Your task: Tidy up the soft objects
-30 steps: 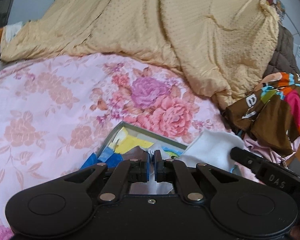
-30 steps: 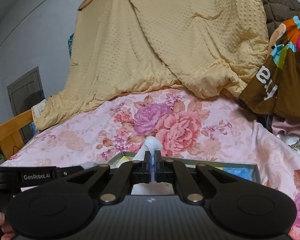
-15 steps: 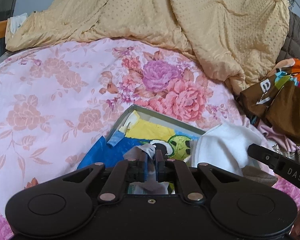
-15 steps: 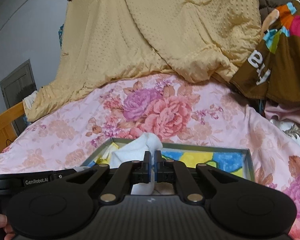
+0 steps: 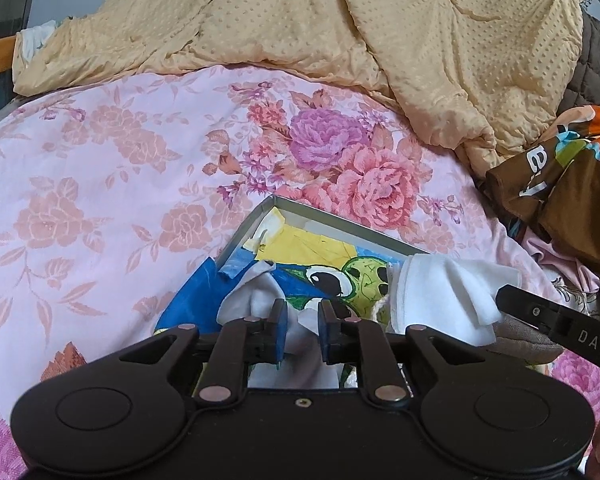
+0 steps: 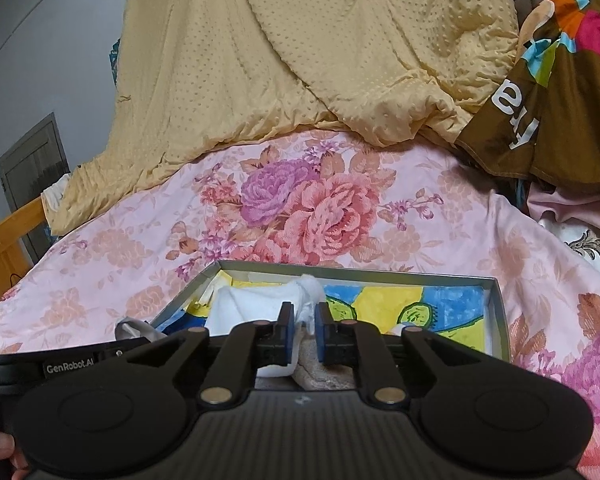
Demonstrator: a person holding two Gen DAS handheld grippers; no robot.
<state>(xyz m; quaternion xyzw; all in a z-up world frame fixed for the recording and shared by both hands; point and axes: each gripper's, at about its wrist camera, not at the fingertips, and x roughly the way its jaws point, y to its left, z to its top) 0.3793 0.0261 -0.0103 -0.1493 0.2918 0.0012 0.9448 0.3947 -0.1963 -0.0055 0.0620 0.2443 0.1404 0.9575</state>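
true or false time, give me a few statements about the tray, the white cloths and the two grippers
1. The tray lies on a floral bedsheet. True.
2. The tray's floor is plain grey. False: it shows a blue, yellow and green cartoon picture.
3. White cloth sits between the right gripper pads. True; the jaws have just been opening.
4. The left gripper is clamped tight on the grey-white cloth. False: its pads stand apart, just opened, cloth loose between them.
5. The yellow quilt covers the tray. False: it is bunched up behind.
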